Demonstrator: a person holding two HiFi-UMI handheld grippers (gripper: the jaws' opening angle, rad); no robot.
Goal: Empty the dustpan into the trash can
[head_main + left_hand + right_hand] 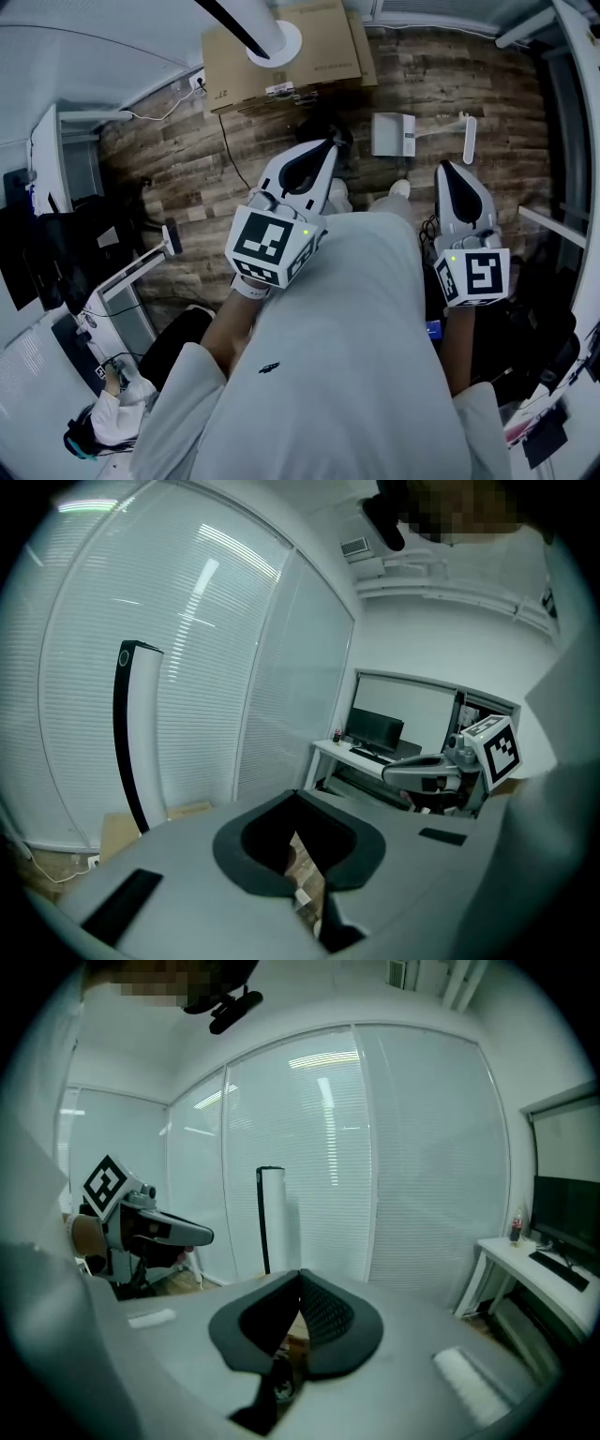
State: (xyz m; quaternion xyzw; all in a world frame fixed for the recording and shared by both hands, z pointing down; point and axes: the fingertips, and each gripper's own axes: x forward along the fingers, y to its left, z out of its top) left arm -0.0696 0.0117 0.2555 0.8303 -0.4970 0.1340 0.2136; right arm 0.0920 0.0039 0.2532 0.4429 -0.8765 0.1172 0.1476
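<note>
The fingers (234,860) of the left gripper (294,795) are seen closed tip to tip, and nothing is caught between them. The right gripper (300,1272) is likewise shut and empty. In the head view both are held in front of the person's chest, side by side but apart, and are pointed forward and a little down.

Beyond them, down on the wooden floor (450,75), a white boxy item (392,134) is found. It is judged to be the dustpan (it could equally be the trash can, since the view from above does not settle it). A white stick-like handle (469,139) is laid just beside it. Both lie well apart from the fingers and are touched by neither gripper. Further off, a cardboard box (281,52) is set near the wall.

Since nothing is held, the task is judged either not yet started or already finished. Which of the two it is cannot be told.
</note>
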